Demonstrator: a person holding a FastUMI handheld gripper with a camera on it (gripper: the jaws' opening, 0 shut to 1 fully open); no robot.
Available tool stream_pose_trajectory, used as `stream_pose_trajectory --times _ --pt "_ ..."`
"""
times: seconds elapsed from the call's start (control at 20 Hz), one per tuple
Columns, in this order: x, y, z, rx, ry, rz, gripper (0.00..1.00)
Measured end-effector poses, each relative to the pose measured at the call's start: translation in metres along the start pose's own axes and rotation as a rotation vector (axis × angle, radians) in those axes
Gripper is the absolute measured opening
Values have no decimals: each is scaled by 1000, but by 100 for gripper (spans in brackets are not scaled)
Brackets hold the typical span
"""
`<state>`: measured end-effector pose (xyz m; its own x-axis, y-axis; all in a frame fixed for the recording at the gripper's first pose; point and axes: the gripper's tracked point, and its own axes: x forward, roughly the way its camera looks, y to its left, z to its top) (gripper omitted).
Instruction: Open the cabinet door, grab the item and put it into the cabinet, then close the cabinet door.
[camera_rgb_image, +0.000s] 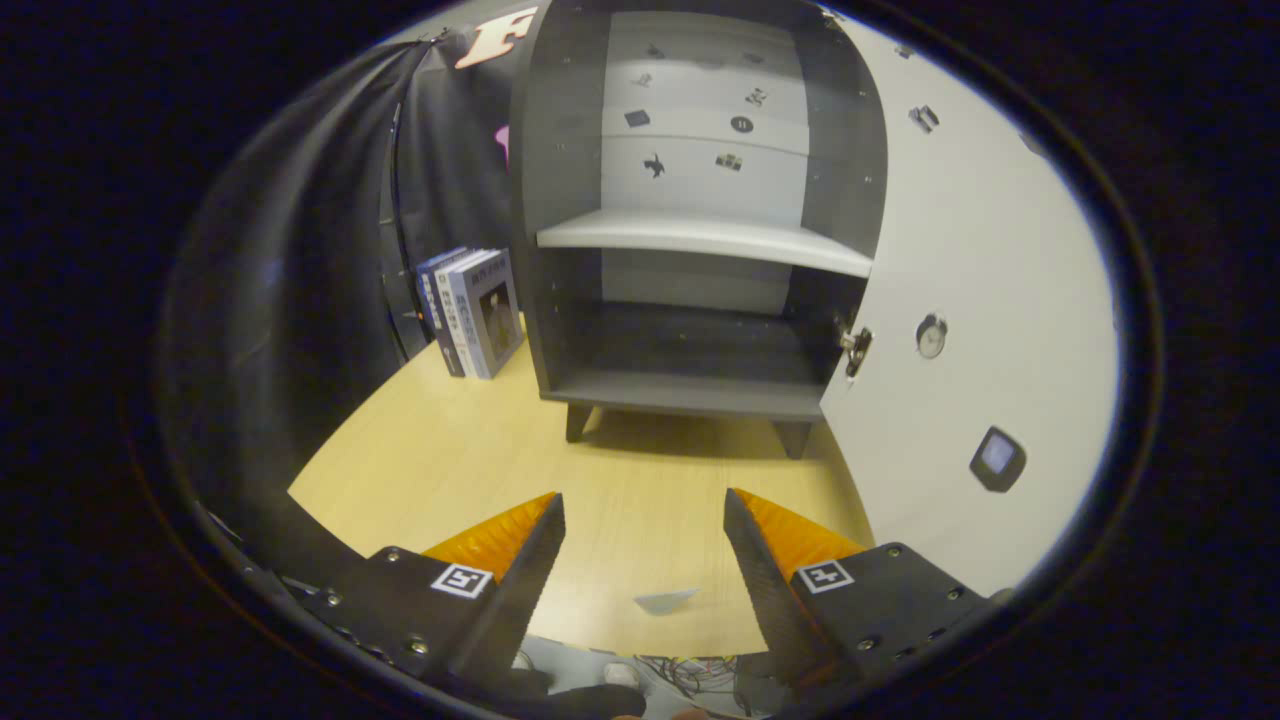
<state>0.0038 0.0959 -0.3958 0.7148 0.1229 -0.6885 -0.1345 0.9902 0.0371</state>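
A dark grey cabinet (700, 210) stands on short legs on the wooden table (470, 470), straight beyond my fingers. Its white door (960, 330) is swung wide open to the right, with a round knob (931, 336) and a metal hinge (855, 348) on it. Inside are a pale shelf (705, 240) and a dark lower compartment (690, 350), both bare. A few blue books (475, 312) stand upright left of the cabinet. My gripper (645, 515) is open above the table's near part, well short of the cabinet, holding nothing.
A small pale scrap (665, 600) lies on the table between my fingers, near the front edge. Black cloth (300, 300) hangs along the left side. Cables (690, 675) lie on the floor below the table edge. A small dark square marker (997, 458) sits on the door.
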Motion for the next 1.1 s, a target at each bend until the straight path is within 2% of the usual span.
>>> stream_pose_trajectory --times 0.3,0.75,0.9,1.0,1.1 --pt "31 0 -71 -58 150 2 95" --pt "54 -13 -114 -96 249 -12 95" --pt "59 -17 -124 -98 264 -26 75" --pt "59 -17 -124 -85 264 -21 57" --pt "58 -17 -123 -73 267 -19 57"
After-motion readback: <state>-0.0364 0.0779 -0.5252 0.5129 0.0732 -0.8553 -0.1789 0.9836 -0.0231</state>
